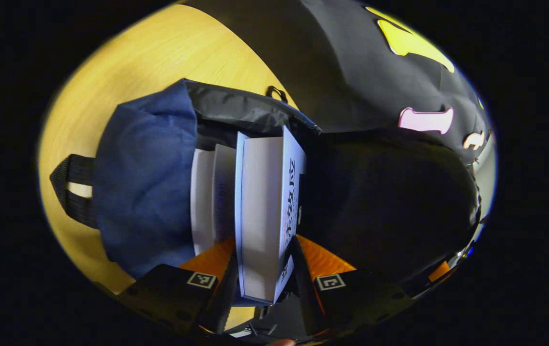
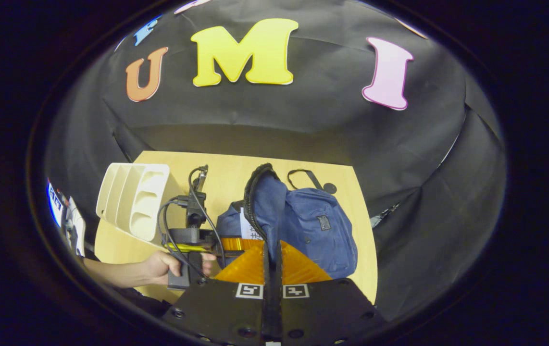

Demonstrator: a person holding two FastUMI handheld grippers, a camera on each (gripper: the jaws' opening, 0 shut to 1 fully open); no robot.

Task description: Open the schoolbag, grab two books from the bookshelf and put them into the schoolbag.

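A: Left gripper view has your left tool [image 1: 264,276] at the bottom centre, its fingers pinching the lower end of a book [image 1: 261,216] from both sides. That book stands on edge, its far end already inside the open mouth of the blue schoolbag [image 1: 144,178], middle left of the frame. Another book [image 1: 212,197] sits in the bag just beside it, touching.

B: So which step are you on?

A: The second book going in, I judge. You need to push it deeper along its neighbour, then spread the fingers and back out.

B: And your other hand?

A: Right gripper view shows the right tool [image 2: 271,262] at the bottom centre, fingers pressed together on nothing, low in front of the schoolbag [image 2: 313,226] on the surface [image 2: 236,166]. The white bookshelf [image 2: 132,197] stands at centre left, slots bare. Watch the bag's rim: it may snag the book's corner
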